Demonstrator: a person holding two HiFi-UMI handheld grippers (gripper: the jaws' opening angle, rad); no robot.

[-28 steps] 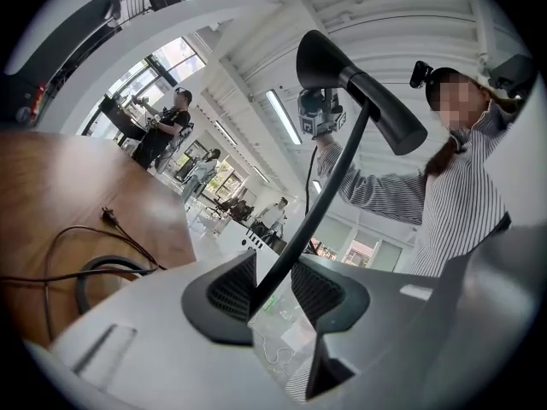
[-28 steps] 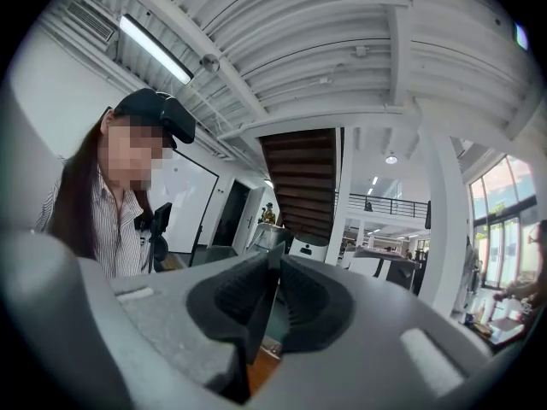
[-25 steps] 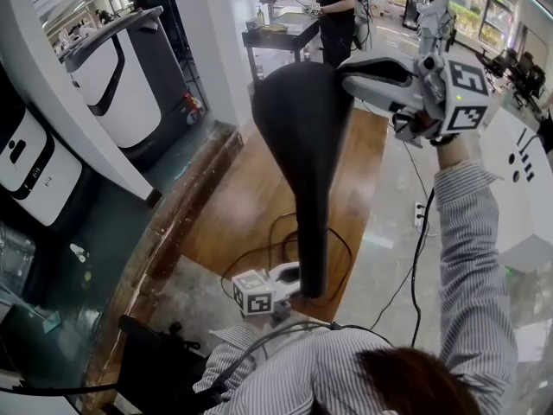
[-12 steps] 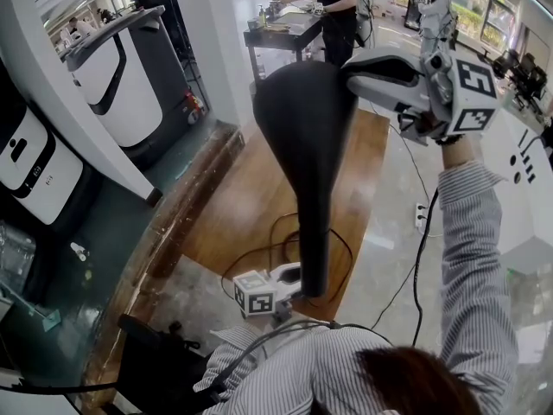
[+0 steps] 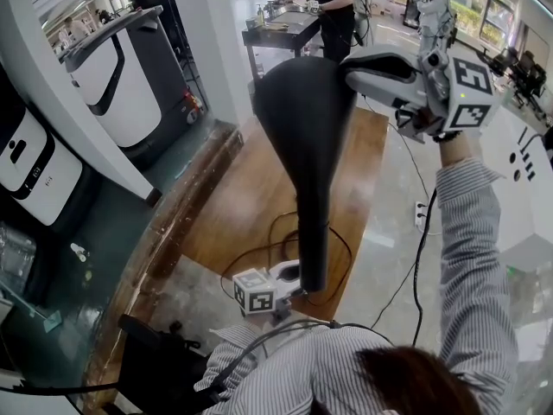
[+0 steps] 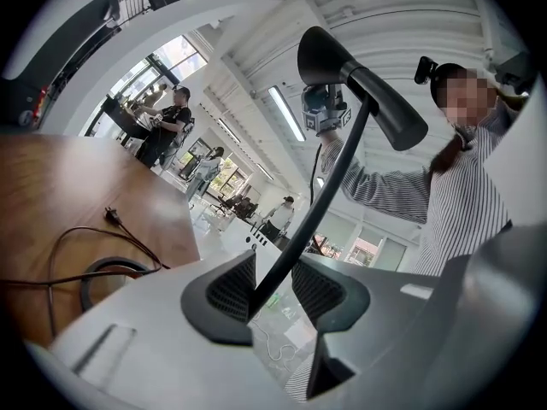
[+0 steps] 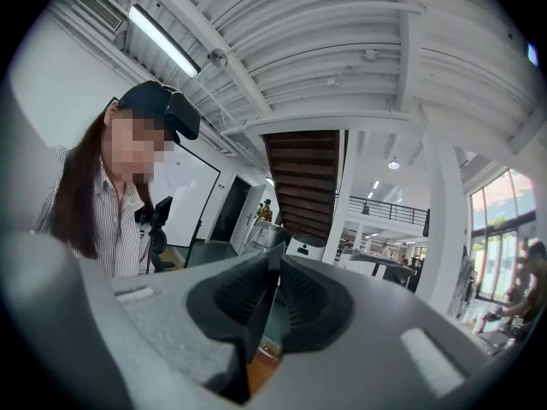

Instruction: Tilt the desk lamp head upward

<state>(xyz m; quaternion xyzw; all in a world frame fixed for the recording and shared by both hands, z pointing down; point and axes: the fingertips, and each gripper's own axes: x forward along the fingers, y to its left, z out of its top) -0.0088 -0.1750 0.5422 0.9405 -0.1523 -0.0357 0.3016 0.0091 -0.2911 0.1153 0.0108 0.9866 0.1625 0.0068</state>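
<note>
Now lamp head (image 5: 302, 119) slants, mouth facing away.
Black cone; right gripper (image 7: 275, 301) pinches rim (image 5: 344, 93), left gripper (image 6: 272, 284) clamps stem (image 6: 329, 178).

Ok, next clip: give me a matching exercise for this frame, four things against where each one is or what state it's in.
Things:
1. left gripper
2. right gripper
3. lamp head
4. power cable

Places or states:
A. lying loose on the wooden table
B. closed on the lamp head's rim
C. black and flared, at the top of the stem
D. closed on the thin stem

Pairs: 1-D, 2-B, 3-C, 4-A.
</note>
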